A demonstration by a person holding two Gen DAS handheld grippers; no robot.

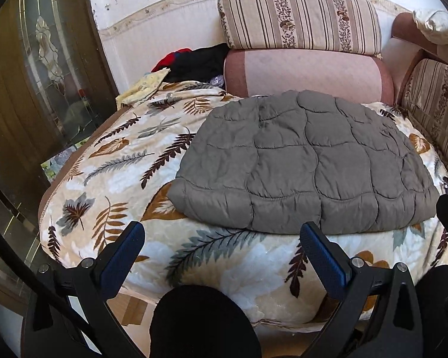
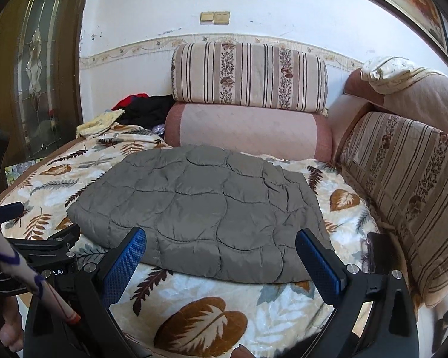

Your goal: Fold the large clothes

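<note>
- Grey quilted jacket (image 1: 307,161) lies folded into a rough rectangle on a sofa seat, flat and puffy, with curved stitch lines across its top.
- Under it is a cream blanket (image 1: 110,179) printed with brown and grey-blue leaves and feathers, covering the whole seat.
- The jacket's near edge sits a little back from the blanket's front edge; its far edge lies close to the pink bolster cushion (image 1: 307,71) against the wall.
- A striped, flower-patterned cushion (image 1: 298,18) rests on top of the bolster.
- Another striped cushion (image 2: 403,185) lines the sofa's right side, just beside the jacket's right edge.
- At the back left corner of the seat is a heap of black and red clothes (image 1: 194,62), with a pale yellow cloth (image 1: 143,86) beside it, well apart from the jacket.
- A dark wooden door with a leaded glass panel (image 1: 47,53) stands at the left.
- Left hand-held gripper (image 1: 221,247): jaws spread wide, blue pads facing each other, grasping nothing; it hovers over the blanket's front edge, near the jacket's near edge.
- Right hand-held gripper (image 2: 221,253): jaws also spread wide and empty, hovering over the jacket's near edge, with the fabric seen between the two pads.
- In the right wrist view, the left hand-held gripper appears at the far left, beside part of the person's sleeve (image 2: 30,277).
</note>
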